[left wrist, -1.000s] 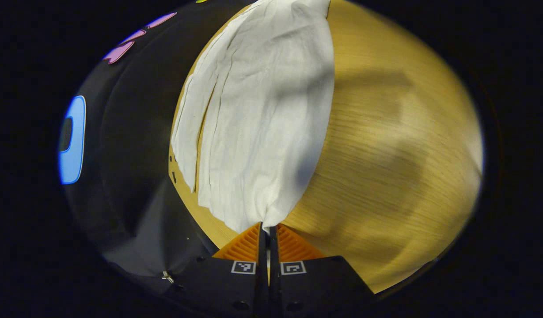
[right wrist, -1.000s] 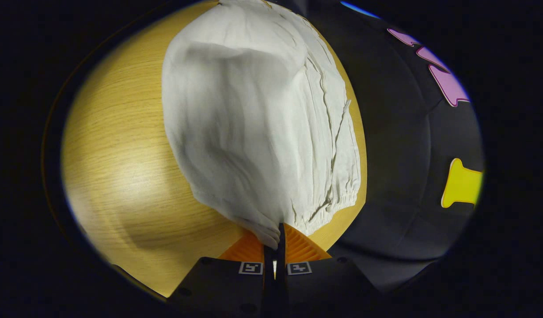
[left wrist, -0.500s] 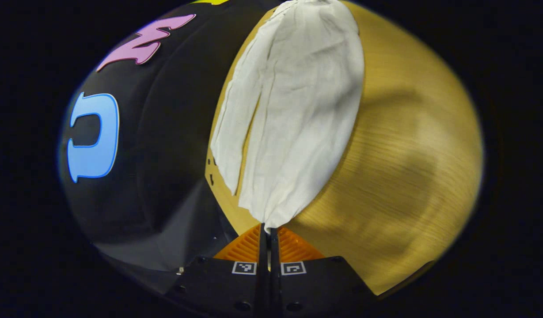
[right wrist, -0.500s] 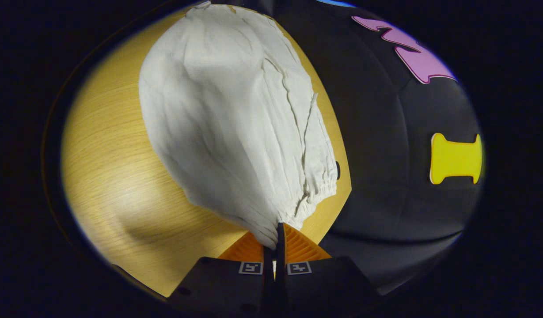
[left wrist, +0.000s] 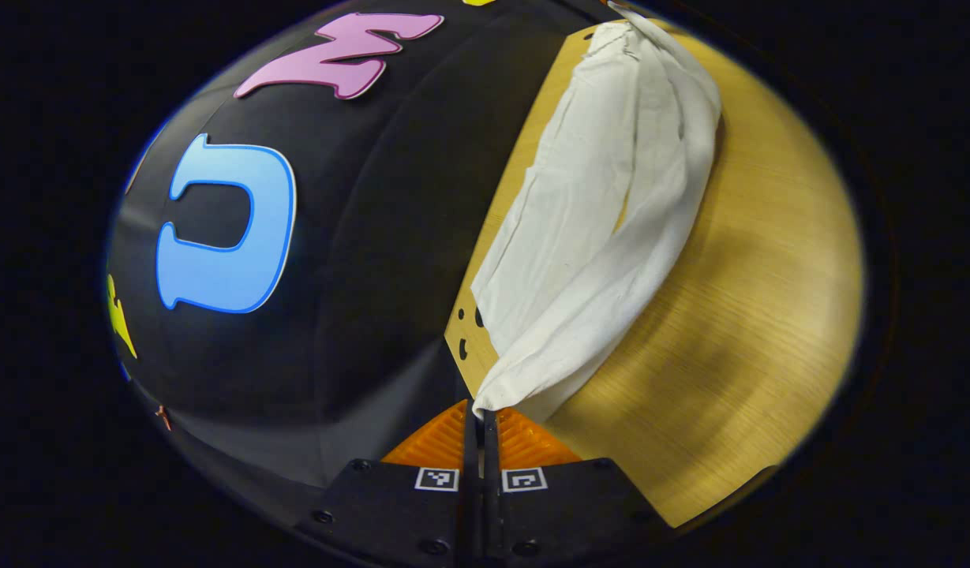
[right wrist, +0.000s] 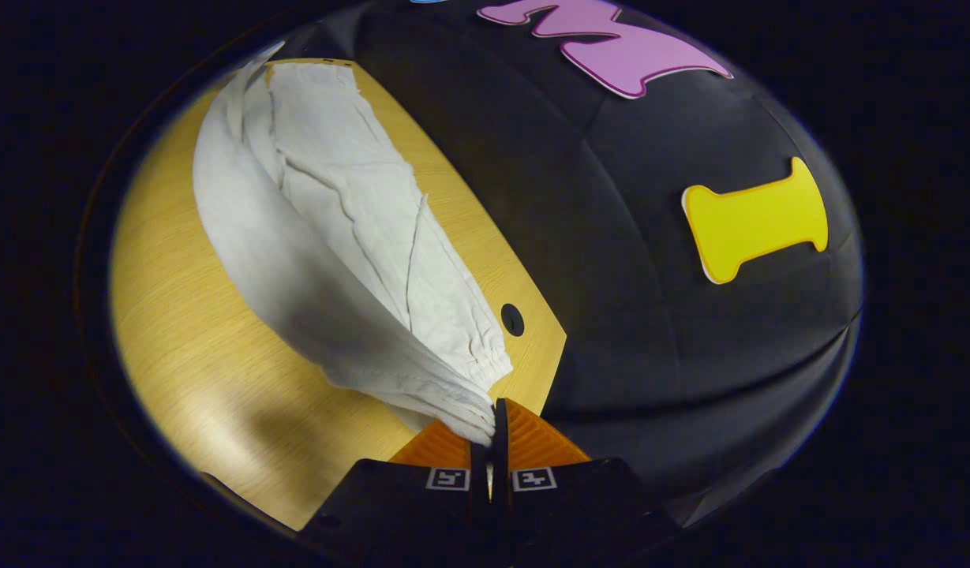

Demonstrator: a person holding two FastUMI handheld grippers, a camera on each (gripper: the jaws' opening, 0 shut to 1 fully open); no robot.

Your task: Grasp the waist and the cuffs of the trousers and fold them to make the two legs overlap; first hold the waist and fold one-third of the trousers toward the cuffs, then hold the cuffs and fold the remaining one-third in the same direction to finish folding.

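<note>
White trousers (left wrist: 603, 237) lie along the far edge of a wooden table (left wrist: 737, 331). My left gripper (left wrist: 477, 410) is shut on one cuff, lifting that leg over the other leg. In the right gripper view the trousers (right wrist: 327, 237) stretch away toward the upper left. My right gripper (right wrist: 492, 422) is shut on the gathered elastic waist (right wrist: 473, 379), with one layer raised above the layer resting on the table (right wrist: 208, 379).
The table's corner with small dark holes (left wrist: 465, 331) sits close to my left gripper. A round hole (right wrist: 512, 319) marks the table corner near my right gripper. Black booth cloth (right wrist: 674, 331) hangs just past the table edge.
Both grippers have carried their held edges toward the far table edge, folding the raised leg over the other. The trousers now look much narrower.
</note>
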